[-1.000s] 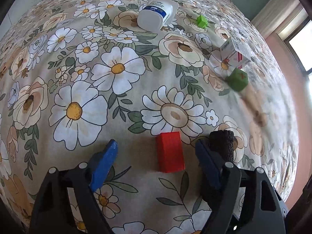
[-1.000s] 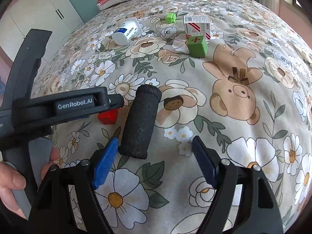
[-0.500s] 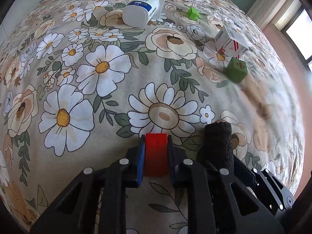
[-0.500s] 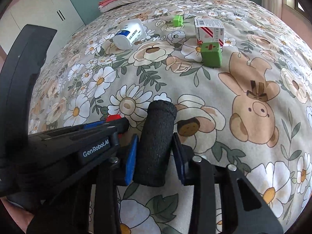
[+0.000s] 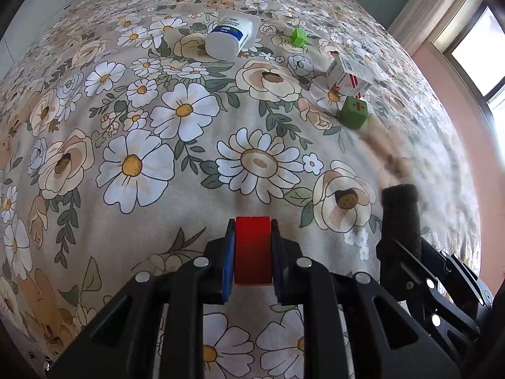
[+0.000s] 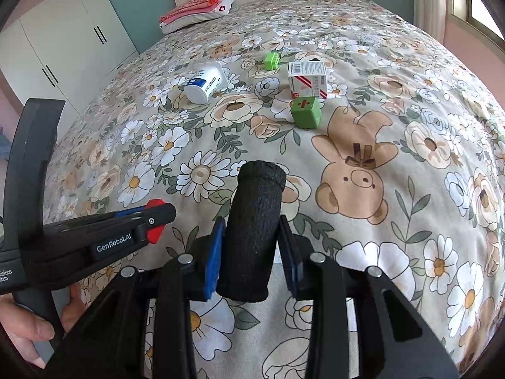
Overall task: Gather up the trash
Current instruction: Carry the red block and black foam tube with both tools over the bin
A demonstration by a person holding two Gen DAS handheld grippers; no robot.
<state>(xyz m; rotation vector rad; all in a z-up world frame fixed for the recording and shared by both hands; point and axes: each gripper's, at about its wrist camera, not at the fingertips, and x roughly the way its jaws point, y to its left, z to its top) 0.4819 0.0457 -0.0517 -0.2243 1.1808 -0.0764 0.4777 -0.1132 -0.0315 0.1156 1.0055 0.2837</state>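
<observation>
A second ago both grippers stood wide open over the floral bedspread (image 5: 189, 164). Now the left gripper (image 5: 252, 252) clamps the red block (image 5: 252, 249) and the right gripper (image 6: 249, 246) clamps the black foam roll (image 6: 252, 227), both lifted clear. The bottle (image 6: 205, 82), carton (image 6: 307, 77) and green cubes (image 6: 304, 112) lie unmoved.

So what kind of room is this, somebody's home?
Most likely a bedroom in a home. The items lie on a wide bed with a floral cover, a pillow sits by the headboard, and a white wardrobe stands along the wall.
</observation>
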